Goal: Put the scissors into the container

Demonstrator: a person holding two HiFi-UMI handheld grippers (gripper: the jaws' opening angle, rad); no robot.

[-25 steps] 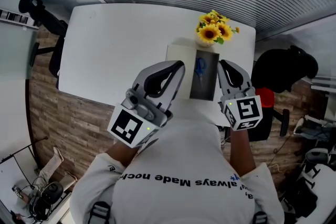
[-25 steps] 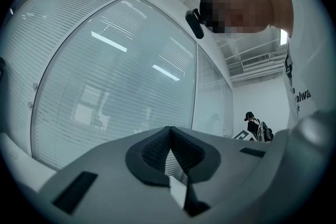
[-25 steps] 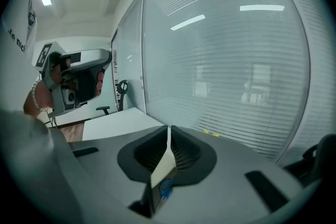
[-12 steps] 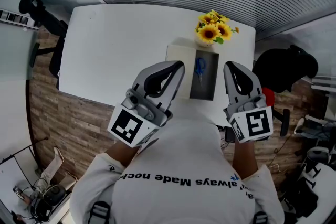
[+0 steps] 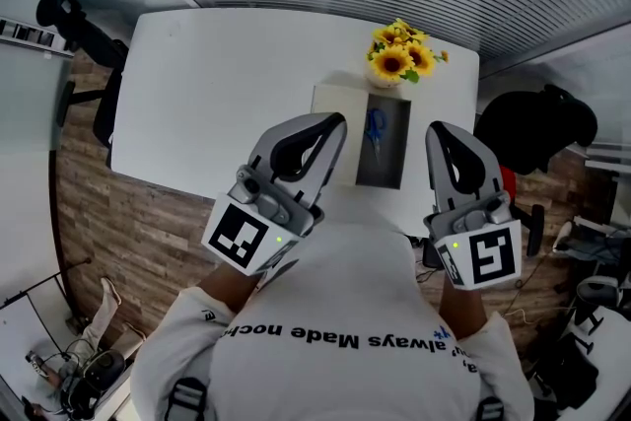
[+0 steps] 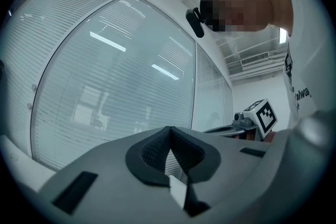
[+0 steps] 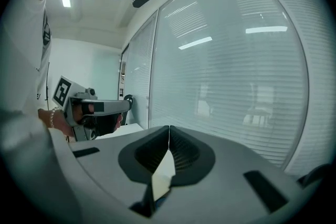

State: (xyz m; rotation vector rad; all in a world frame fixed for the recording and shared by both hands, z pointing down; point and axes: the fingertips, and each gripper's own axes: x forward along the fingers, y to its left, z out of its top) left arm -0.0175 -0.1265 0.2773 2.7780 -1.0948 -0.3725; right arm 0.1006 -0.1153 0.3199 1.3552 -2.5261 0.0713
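We log scissors [image 5: 377,126], seemingly inside the container [image 5: 385,165]. Near it, the left gripper [image 6: 169,128] has its jaws together, empty. The right gripper [image 7: 169,127] has just closed, also empty.

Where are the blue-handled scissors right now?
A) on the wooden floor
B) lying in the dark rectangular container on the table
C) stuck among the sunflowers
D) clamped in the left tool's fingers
B: the blue-handled scissors lie inside the dark rectangular container on the white table.
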